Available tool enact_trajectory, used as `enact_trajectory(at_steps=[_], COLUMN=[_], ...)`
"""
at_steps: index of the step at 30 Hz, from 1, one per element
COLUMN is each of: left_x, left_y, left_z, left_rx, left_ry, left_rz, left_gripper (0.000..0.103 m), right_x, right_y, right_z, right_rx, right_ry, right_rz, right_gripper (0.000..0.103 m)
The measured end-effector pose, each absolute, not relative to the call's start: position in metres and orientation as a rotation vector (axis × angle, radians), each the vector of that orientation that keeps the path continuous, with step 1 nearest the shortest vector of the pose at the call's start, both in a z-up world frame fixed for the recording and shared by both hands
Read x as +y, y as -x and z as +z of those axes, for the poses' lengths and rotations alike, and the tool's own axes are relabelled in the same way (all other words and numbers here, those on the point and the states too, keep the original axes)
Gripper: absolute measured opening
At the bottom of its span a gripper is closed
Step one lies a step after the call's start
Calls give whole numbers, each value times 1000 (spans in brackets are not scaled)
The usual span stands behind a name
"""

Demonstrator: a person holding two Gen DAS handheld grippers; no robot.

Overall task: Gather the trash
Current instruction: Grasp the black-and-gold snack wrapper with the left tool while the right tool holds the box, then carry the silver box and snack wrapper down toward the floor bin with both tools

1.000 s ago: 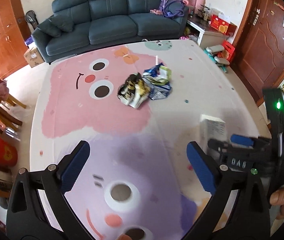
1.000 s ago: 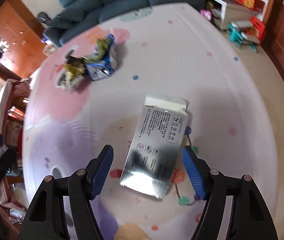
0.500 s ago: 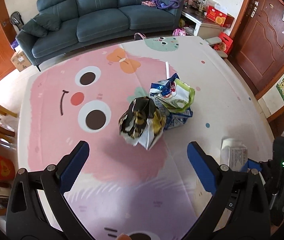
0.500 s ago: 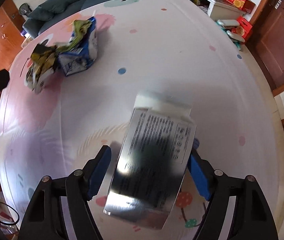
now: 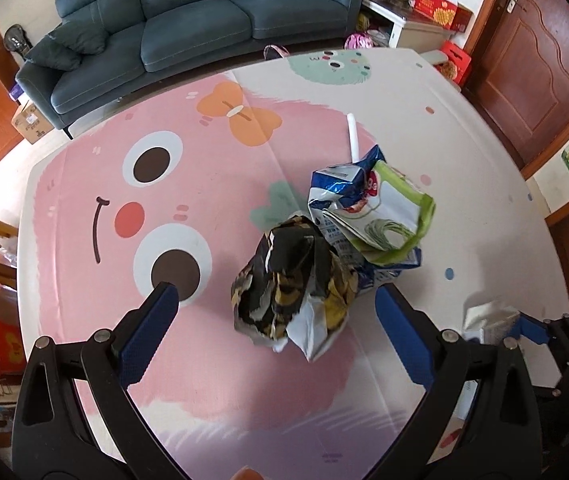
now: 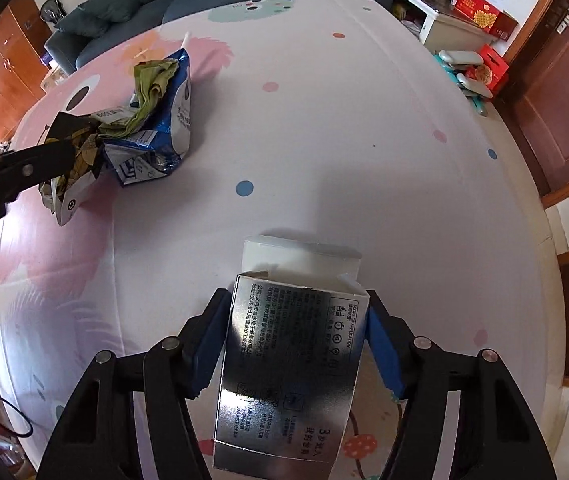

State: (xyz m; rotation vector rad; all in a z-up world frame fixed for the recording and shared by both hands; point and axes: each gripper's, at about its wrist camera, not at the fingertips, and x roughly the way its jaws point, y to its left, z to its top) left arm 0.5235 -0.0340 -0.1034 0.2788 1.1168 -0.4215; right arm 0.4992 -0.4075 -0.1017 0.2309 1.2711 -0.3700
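The right gripper (image 6: 296, 344) has closed its blue pads onto the two long sides of the silver carton (image 6: 290, 372), which a second ago lay flat on the play mat (image 6: 324, 120) between spread fingers; the box now sits clamped between the jaws with its open white flap pointing forward, and it appears lifted clear of the mat, though the wrist view does not settle that beyond doubt; so one piece of trash looks secured, and the job now is probably to carry it to wherever the rest is gathered. The left gripper (image 5: 276, 336) has meanwhile advanced across the mat; a second ago the crumpled wrappers were small and well ahead of it, and now the black-and-yellow snack bag (image 5: 292, 284) lies directly between its wide-open jaws, not yet touched by either pad. Just behind that bag and touching it lie the blue foil packet (image 5: 340, 184) and the green-edged wrapper (image 5: 396, 216), heaped together (a white stick (image 5: 353, 136) lies just behind the heap). In the left view the carton's white end (image 5: 490, 316) shows at the lower right beside the other tool, nearer the pile than before. The likely next step for the left side is to settle lower and pinch the snack bag; its crinkled, puffed shape may slip or spring if gripped only at an edge.
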Motion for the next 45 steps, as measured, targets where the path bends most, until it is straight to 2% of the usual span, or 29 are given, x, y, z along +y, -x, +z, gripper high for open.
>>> enact_trajectory(at_steps=[4,8,9,12,17,19,25,31,37,45], left_x=[-39,-37,-36,-32,-24,-17,8,28,31,21], left_y=[-536,-543,-544,-545,-536,-527,-486,-419,-320,-178], left_z=[-119,-127,-129,-132,-125,-120,-104,-75,-40,-12], left_rx=[1155,1181,1182,1203,1172,1158,1154,1162,1114,1018], left_ry=[-300,-282,-279,-264,-249,-242,-232,-185,-145,-4], left_rz=[-417,-420,-418,-404,-408,-413,-413,-414,-366,-209], left_gripper=[98,97,95,69,62,60,58,58,58,58], right_x=[-406,-400,-399,-401,-409,-410,-405,-406,-396,-399], right_y=[-490,-482,-479,-471,-454,-450,-434,-406,-362,-248], right_z=[-96,-91,-90,-89,-94,-93,-87,-54,-19,20], right_rx=[1296,1296,1296,1309,1323,1316,1284,1224,1154,1018], right_ry=[-232,-196,-185,-188,-252,-259,-262,-262,-238,-214], right_rz=[-348,-367,-371,-385,-410,-411,-402,-345,-221,-15], right_gripper=[68,76,77,78,76,69,67,66,66,66])
